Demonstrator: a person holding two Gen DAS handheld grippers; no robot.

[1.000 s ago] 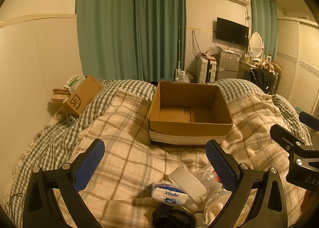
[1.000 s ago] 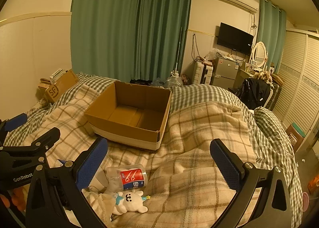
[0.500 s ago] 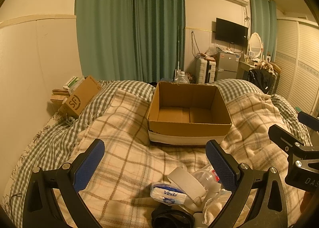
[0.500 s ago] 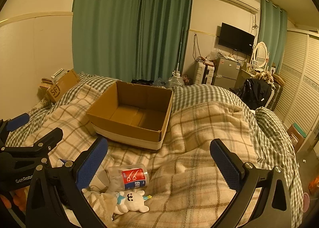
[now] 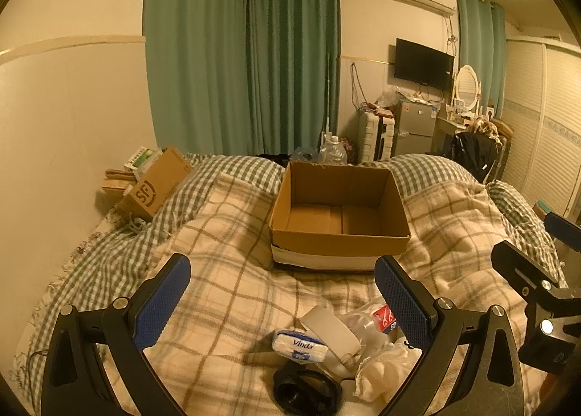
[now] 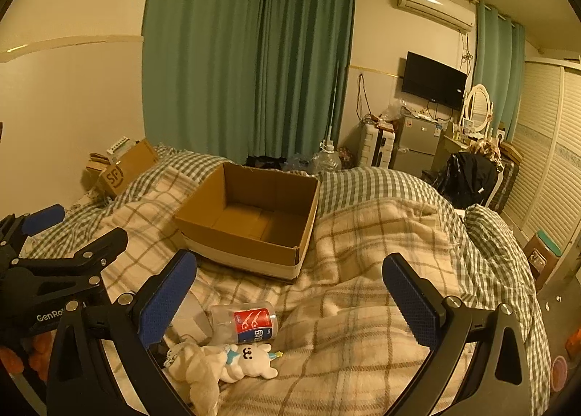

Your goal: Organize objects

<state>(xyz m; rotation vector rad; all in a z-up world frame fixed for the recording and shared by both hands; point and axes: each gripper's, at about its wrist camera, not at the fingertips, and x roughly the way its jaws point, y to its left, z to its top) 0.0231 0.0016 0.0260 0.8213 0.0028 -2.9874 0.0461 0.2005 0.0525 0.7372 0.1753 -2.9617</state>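
An empty open cardboard box (image 5: 339,219) (image 6: 254,219) sits on the plaid blanket in the middle of the bed. Nearer to me lies a small pile: a Vinda tissue pack (image 5: 299,346), a roll of white tape (image 5: 328,328), a clear jar with a red label (image 6: 244,322) (image 5: 377,316), a white plush toy (image 6: 232,365) and a black round object (image 5: 307,388). My left gripper (image 5: 281,299) hovers open above the pile. My right gripper (image 6: 290,296) is open too, just right of the pile, with nothing between its fingers.
A second cardboard box marked SF (image 5: 156,187) leans by the wall at the far left with books beside it. Beyond the bed stand green curtains (image 5: 239,52), a small fridge (image 5: 414,129), a wall TV and a chair with dark clothes (image 6: 468,176). Louvred wardrobe doors line the right.
Both views shifted only slightly; the grippers stay open and the objects on the blanket have not moved.
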